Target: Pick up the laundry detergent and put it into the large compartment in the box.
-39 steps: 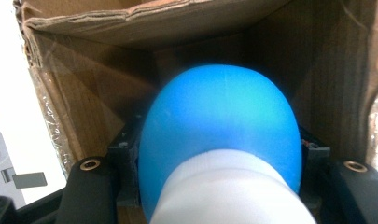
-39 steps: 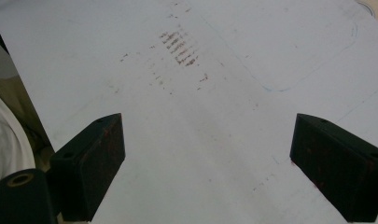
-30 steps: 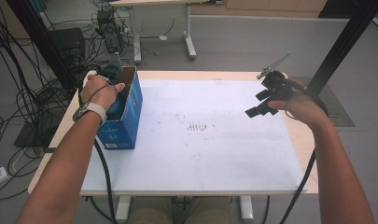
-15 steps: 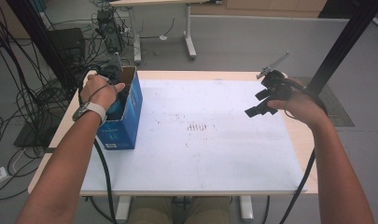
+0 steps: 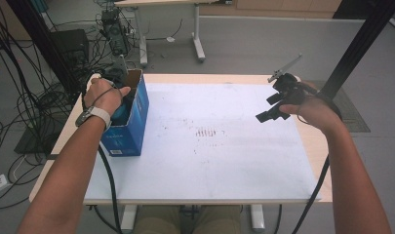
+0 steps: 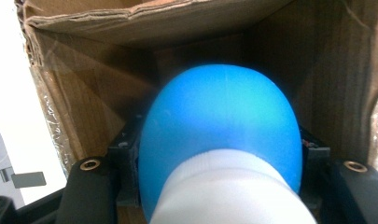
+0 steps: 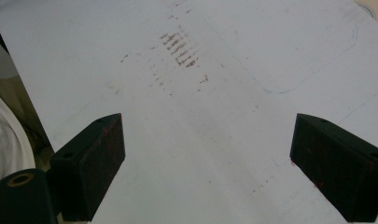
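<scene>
The left gripper (image 6: 219,186) has its fingers clamped on a blue-and-white object (image 6: 221,135), held down inside the open cardboard box (image 5: 131,117), blue end pointing deeper in. Far across the worktop (image 5: 209,161) from the box, the right gripper (image 7: 210,163) hovers wide open and empty.

Blue-and-white object (image 6: 219,140) inside brown cardboard interior of blue box (image 5: 131,126); white table sheet (image 5: 209,161) bears reddish-brown streak marks (image 7: 179,49); black grippers.
</scene>
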Demonstrator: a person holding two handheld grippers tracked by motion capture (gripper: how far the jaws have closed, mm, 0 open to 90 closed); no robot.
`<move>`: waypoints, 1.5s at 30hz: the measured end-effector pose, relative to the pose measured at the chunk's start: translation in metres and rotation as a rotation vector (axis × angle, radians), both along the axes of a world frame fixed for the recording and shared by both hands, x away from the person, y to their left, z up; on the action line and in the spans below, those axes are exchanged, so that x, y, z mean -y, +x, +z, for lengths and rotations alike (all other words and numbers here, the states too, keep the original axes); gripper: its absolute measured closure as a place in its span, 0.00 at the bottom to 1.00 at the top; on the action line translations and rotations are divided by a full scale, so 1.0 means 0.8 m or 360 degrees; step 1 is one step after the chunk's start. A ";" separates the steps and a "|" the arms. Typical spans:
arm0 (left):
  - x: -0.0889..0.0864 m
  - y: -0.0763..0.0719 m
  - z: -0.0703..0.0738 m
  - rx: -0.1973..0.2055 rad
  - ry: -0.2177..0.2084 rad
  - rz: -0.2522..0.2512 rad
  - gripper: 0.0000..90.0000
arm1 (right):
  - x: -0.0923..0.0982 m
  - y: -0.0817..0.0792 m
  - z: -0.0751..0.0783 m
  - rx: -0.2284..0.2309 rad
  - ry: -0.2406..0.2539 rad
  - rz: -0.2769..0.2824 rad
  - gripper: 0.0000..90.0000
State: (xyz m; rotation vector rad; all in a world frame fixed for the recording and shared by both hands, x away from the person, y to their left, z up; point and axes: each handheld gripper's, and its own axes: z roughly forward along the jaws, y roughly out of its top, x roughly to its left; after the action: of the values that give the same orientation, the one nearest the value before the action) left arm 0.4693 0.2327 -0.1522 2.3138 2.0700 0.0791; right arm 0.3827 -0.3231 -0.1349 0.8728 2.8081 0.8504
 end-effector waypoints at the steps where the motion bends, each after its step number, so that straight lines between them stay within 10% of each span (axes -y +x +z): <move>1: 0.000 0.000 0.000 0.0001 -0.0001 0.0003 0.41 | 0.000 0.000 0.000 0.0000 0.0000 -0.0001 0.11; 45: -0.002 -0.002 0.002 0.0025 -0.0038 -0.0023 0.36 | -0.001 0.000 -0.001 -0.0005 -0.0001 -0.0003 0.11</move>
State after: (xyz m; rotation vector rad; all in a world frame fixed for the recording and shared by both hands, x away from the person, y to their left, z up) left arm 0.4676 0.2345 -0.1503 2.3066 2.0357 0.0716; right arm 0.3828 -0.3224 -0.1361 0.8774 2.8098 0.8481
